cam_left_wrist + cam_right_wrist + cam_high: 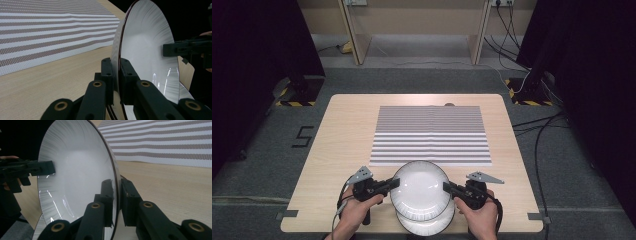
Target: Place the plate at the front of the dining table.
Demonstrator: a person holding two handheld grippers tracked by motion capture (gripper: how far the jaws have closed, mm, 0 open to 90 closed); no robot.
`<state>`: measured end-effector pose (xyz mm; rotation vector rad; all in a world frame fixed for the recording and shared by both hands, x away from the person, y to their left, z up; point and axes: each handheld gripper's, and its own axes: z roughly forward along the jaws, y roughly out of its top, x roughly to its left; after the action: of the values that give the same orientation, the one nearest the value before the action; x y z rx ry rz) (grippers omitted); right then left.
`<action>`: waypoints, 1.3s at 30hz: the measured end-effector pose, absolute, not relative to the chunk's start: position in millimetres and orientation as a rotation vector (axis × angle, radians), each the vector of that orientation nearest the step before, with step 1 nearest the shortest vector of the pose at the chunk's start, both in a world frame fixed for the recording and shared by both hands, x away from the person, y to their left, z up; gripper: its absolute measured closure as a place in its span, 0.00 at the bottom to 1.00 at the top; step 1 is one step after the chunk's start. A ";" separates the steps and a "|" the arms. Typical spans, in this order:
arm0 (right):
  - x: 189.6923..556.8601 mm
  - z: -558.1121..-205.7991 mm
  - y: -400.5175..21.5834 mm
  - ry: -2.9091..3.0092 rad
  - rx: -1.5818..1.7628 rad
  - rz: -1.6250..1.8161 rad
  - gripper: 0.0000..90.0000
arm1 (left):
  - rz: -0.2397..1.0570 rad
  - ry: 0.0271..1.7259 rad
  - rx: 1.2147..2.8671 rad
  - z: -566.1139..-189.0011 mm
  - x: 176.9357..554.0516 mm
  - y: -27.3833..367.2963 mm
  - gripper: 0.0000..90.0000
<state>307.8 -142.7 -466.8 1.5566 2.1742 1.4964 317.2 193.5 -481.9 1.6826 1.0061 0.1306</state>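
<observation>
1. We held the left gripper at one side of the upper plate; its fingers were pinching the rim, one pad on each face.
2. We held the right gripper at the opposite side. Its fingers stood on both faces of the rim, very close to it. We could not tell if both pads were pressing, because a thin gap seemed to show at the outer finger.
3. The plate was between the two grippers, with its white ribbed inside facing up in the high view.
4. A second plate lay under it, nearer to the hands than the fingertips; its rim came out below the upper one.
5. Beyond the fingertips, the striped mat lay flat on the table, just past the far edge of the upper plate.
6. In the left gripper view, the right gripper met the far rim of the plate.
</observation>
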 end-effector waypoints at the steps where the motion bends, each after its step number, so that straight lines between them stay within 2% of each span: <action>1: 308.9 -467.3 -142.6 2.179 1.562 1.501 0.89 | 0.131 1.006 1.683 -481.9 317.2 193.5 0.92; 3: 310.3 -468.2 -142.9 2.182 1.569 1.499 0.91 | 0.134 1.013 1.677 -483.0 317.4 193.9 0.92; 8: 311.7 -470.0 -140.9 2.192 1.574 1.498 0.86 | 0.141 1.015 1.676 -483.1 316.4 193.9 0.92; 11: 313.0 -470.5 -140.6 2.197 1.580 1.495 0.89 | 0.152 1.011 1.670 -483.1 314.9 193.7 0.92; 15: 311.0 -474.0 -133.7 2.240 1.575 1.500 0.84 | 0.165 0.988 1.670 -482.9 312.6 192.0 0.93; 23: 309.1 -474.8 -141.1 2.238 1.598 1.567 0.89 | 0.121 0.996 1.653 -489.2 315.0 192.5 0.93; 24: 308.8 -473.7 -142.6 2.229 1.606 1.574 0.90 | 0.128 0.996 1.658 -490.0 315.2 191.9 0.92; 25: 309.6 -472.3 -144.5 2.220 1.592 1.577 0.91 | 0.152 0.981 1.702 -493.9 316.7 188.5 0.89; 27: 310.2 -471.2 -144.7 2.220 1.598 1.545 0.91 | 0.134 0.987 1.688 -496.1 317.9 187.7 0.82; 30: 310.8 -472.1 -145.2 2.221 1.598 1.550 0.91 | 0.095 0.986 1.677 -497.0 321.7 189.3 0.81; 32: 310.6 -470.4 -144.3 2.209 1.569 1.562 0.91 | 0.016 0.999 1.667 -501.0 327.5 190.0 0.76; 39: 309.1 -471.7 -143.9 2.183 1.561 1.588 0.91 | -0.033 0.981 1.679 -506.1 328.3 184.4 0.77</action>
<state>309.1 -143.9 -471.7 1.5614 2.1831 1.5880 328.3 184.4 -506.1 1.6792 0.9814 -0.0326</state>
